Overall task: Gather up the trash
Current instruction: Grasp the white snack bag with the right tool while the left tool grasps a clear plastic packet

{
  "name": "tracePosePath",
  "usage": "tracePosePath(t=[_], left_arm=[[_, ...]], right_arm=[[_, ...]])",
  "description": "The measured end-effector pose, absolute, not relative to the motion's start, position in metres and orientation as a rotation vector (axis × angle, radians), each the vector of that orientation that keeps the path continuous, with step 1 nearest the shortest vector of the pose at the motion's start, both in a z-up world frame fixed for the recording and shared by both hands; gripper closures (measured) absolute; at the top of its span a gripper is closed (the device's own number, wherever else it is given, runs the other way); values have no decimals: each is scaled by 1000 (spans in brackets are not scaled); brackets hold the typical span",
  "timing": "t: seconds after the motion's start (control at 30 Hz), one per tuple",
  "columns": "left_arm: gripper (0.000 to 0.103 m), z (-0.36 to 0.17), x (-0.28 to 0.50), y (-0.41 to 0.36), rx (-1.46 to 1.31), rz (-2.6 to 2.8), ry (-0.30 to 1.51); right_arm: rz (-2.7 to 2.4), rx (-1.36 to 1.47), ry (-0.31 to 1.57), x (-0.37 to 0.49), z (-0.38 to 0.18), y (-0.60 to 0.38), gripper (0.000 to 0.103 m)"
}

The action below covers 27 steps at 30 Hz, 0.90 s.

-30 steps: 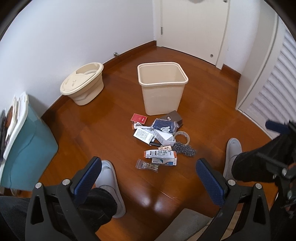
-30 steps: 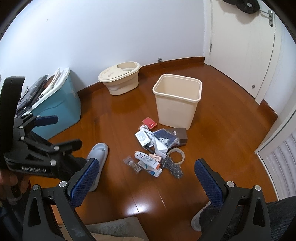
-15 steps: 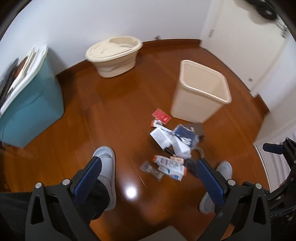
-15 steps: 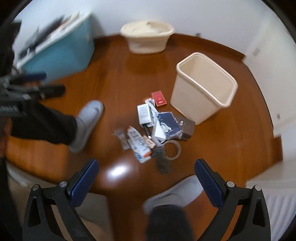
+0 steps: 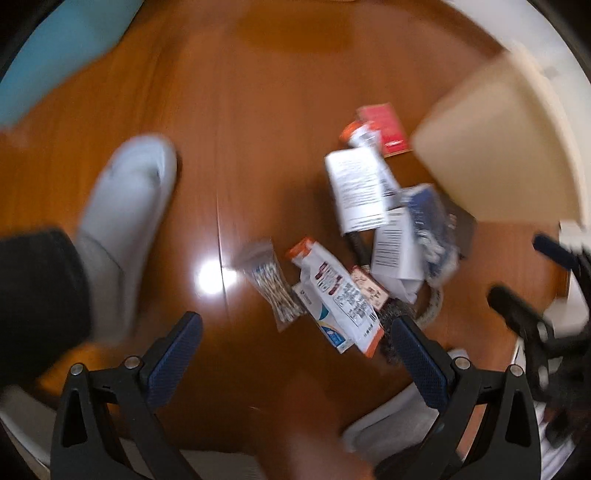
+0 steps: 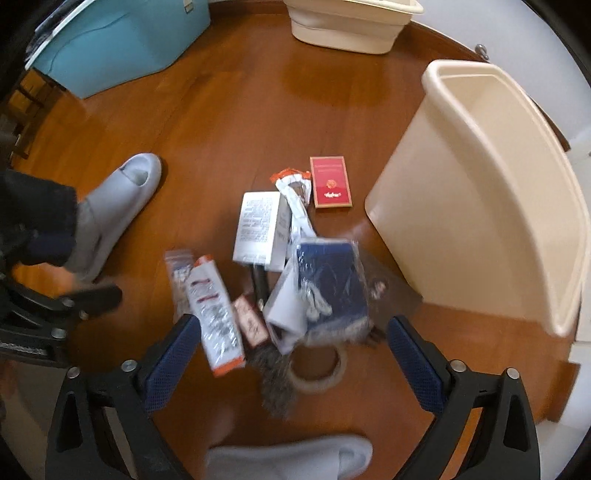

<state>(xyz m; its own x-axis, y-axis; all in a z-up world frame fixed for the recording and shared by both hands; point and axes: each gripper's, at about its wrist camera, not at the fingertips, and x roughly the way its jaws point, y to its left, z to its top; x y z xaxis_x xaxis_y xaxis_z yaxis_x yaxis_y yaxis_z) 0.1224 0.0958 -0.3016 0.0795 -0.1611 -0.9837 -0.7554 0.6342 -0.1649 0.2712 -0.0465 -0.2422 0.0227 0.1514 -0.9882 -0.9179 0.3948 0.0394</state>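
Note:
A heap of trash lies on the wooden floor beside a cream waste bin point(image 6: 480, 192) point(image 5: 491, 147). In the heap are a red box point(image 6: 330, 181) point(image 5: 384, 129), a white carton point(image 6: 258, 225) point(image 5: 356, 192), a blue packet point(image 6: 328, 280) point(image 5: 432, 221), a white and orange pouch point(image 6: 216, 314) point(image 5: 336, 295), a clear bag of swabs point(image 5: 273, 284), a tape roll point(image 6: 317, 369) and steel wool point(image 6: 277, 380). My right gripper point(image 6: 291, 354) hovers open over the heap's near edge. My left gripper point(image 5: 295, 354) is open and empty, low over the pouch. The left wrist view is blurred.
A teal storage box point(image 6: 118, 40) and a cream basin point(image 6: 351, 22) stand at the far side by the wall. A person's grey slippers point(image 6: 114, 206) point(image 6: 291, 458) flank the heap. The left gripper's frame point(image 6: 62, 306) shows at the left edge.
Both grippers have dropped and tilted down toward the heap, which now fills the views. The bin has shifted to the right side. Both stay open.

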Motion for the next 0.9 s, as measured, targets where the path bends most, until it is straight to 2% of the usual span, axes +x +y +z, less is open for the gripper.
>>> tracePosePath(t=[0.07,0.17,0.27,0.33,0.47,0.57,0.63,0.67,0.73,0.8,0.9], left_arm=[[0,-325,118,104,-912,587,1467],[0,-326,93,134,-968,746,1368],[0,-327,76,162,-960,860,1349],[0,-328,72,169,-973,869,1332],[0,-327,90,153,-849,793,1338],[0,-329,108,136,-744,721,1352],[0,-334,115,130,-716,683,1361],[0,-338,118,128,-714,669,1369],[0,-347,119,129,-748,668,1379],[0,-362,113,132,-842,682,1394],[0,-385,95,134,-977,741,1412]], right_arm=[[998,-787,1236,263,-252,-50,3],[1086,-805,1191,230,-269,-57,3],[1180,-882,1130,186,-296,-57,3],[1224,-962,1093,156,-322,-51,12],[1204,-1100,1007,133,-370,-38,16],[1168,-1117,1008,134,-392,-33,35],[1176,-1096,1041,139,-397,-34,74],[1187,-1089,1043,140,-397,-36,79],[1215,-1061,1033,141,-389,-43,94],[1235,-954,1060,148,-373,-54,98],[1224,-799,1086,165,-346,-73,99]])
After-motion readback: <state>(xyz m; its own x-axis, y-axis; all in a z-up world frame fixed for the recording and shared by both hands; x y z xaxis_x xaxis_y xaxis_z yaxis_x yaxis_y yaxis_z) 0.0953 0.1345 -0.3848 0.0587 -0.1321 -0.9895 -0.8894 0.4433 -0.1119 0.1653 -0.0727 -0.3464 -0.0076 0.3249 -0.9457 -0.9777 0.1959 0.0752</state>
